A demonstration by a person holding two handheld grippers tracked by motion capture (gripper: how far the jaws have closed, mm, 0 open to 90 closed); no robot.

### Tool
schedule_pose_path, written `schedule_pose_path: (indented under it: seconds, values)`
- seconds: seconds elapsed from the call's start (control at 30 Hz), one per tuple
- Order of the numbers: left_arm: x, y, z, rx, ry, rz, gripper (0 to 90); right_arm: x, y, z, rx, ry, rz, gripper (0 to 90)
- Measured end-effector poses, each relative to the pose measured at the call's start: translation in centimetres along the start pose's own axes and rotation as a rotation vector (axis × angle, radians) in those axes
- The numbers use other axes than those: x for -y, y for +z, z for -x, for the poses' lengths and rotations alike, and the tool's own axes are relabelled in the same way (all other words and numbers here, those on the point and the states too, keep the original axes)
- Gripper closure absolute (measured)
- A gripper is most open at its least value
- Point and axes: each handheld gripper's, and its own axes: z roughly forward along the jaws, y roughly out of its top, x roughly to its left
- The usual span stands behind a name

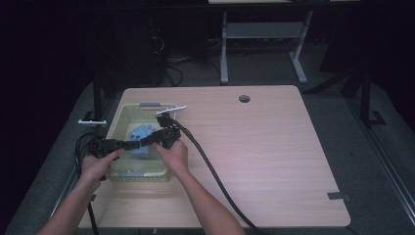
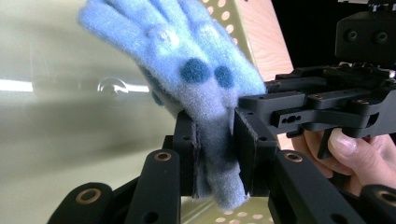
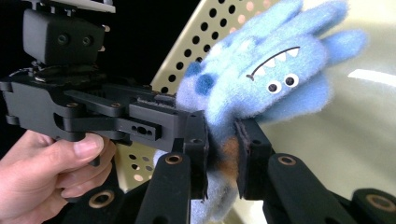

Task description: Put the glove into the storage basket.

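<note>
A fuzzy blue monster glove (image 1: 141,133) hangs over the yellow-green perforated basket (image 1: 119,116) at the table's left, and both grippers pinch it. My left gripper (image 1: 131,145) comes in from the left, shut on the glove's cuff (image 2: 215,154). Fingers and dark blue spots of the glove (image 2: 187,56) rise above the jaws. My right gripper (image 1: 148,141) meets it from the right, its jaws shut on the glove (image 3: 275,70) just below the toothy face with two eyes. The two grippers' tips are almost touching. I cannot tell whether this is one glove or a pair.
The basket wall (image 3: 219,37) lies close behind the glove. A thick black cable (image 1: 210,166) trails from the right gripper across the wooden table (image 1: 274,147) to its front edge. A round hole (image 1: 244,98) sits near the far edge. Another desk's legs (image 1: 224,49) stand beyond.
</note>
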Motion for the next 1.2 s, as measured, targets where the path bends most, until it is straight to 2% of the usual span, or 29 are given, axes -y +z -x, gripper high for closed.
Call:
schedule_pose_path:
  seconds: [0.3, 0.47, 0.7, 0.83, 0.87, 1.1, 1.13, 1.2]
  values:
    - [0.2, 0.5, -0.4, -0.040, -0.010, -0.029, 70.9, 0.1, 0.8, 0.0, 0.058, -0.008, -0.043, 76.2]
    - [0.1, 0.7, -0.3, -0.066, -0.008, -0.050, 70.9, 0.1, 0.9, -0.1, 0.072, -0.020, -0.061, 75.6]
    - [-0.2, 1.2, -0.2, -0.109, -0.030, -0.102, 70.9, 0.1, 1.3, 0.1, 0.099, -0.018, -0.087, 75.4]
    - [-0.3, 1.5, -0.1, -0.135, -0.021, -0.126, 70.9, 0.0, 1.6, 0.2, 0.127, -0.017, -0.104, 75.2]
    - [-0.4, 1.5, -0.1, -0.132, -0.018, -0.132, 70.8, 0.0, 1.6, 0.2, 0.133, -0.037, -0.106, 75.2]
    - [-0.5, 1.8, 0.1, -0.160, -0.018, -0.159, 70.8, 0.0, 1.8, -0.2, 0.182, -0.069, -0.123, 74.1]
    - [-0.6, 1.8, 0.0, -0.161, -0.001, -0.163, 70.8, 0.0, 1.8, -0.4, 0.195, -0.076, -0.126, 73.8]
    - [-0.6, 1.8, 0.0, -0.174, -0.001, -0.167, 70.8, 0.1, 1.9, -0.6, 0.215, -0.093, -0.129, 73.4]
